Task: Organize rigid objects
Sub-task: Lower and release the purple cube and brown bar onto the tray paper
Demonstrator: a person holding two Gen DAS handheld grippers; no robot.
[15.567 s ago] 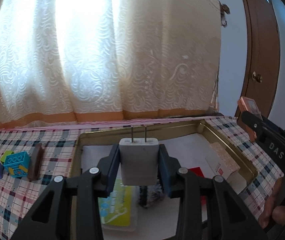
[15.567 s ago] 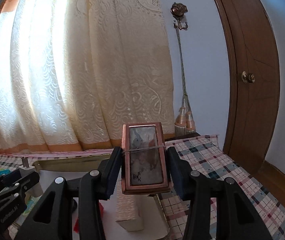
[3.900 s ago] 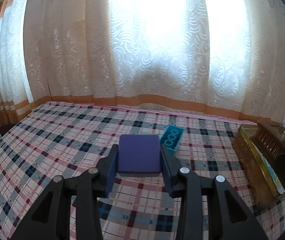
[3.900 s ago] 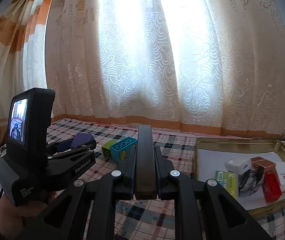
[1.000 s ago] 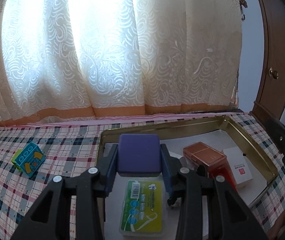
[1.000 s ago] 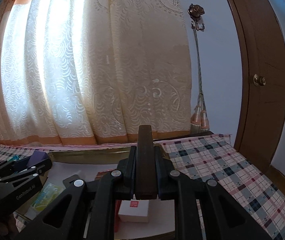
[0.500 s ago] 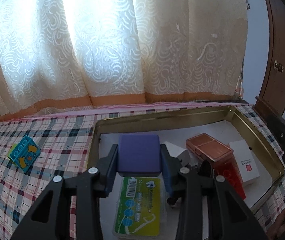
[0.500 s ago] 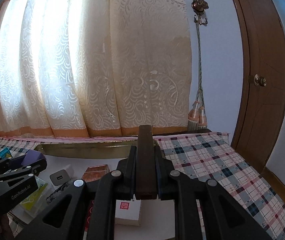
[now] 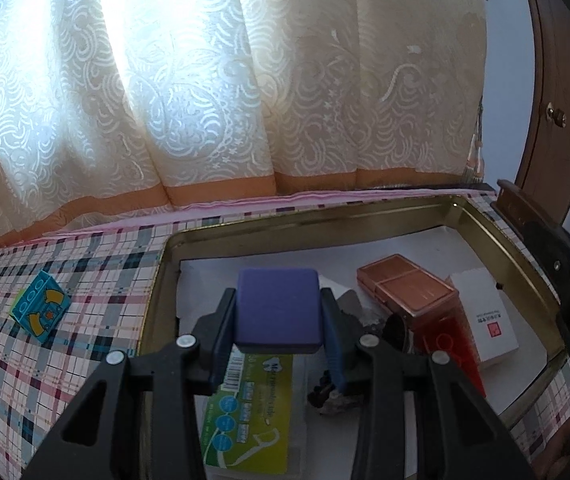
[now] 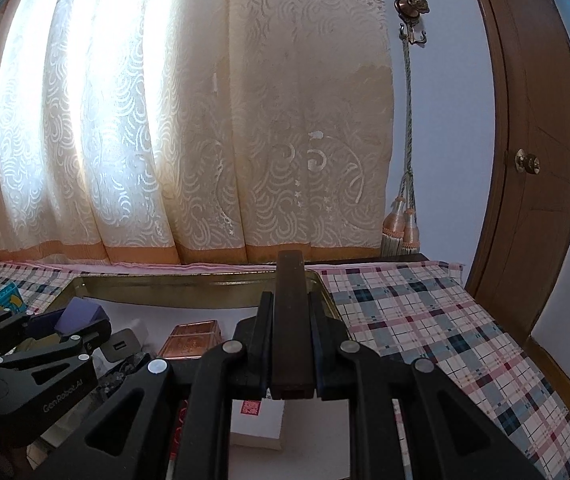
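Centrally, the left gripper point(image 9: 278, 346) pinches a purple block point(image 9: 277, 311) above the gold tray point(image 9: 365, 222). Likewise, the right gripper point(image 10: 291, 360) clamps a dark brown bar point(image 10: 290, 320) at lower centre.

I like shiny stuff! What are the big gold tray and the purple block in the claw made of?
Shallow gold rectangular tray: looks like metal, since its walls gleam and catch the window light. Purple square block in the left claw: probably matte plastic, with smooth faces, rounded corners and no shine.
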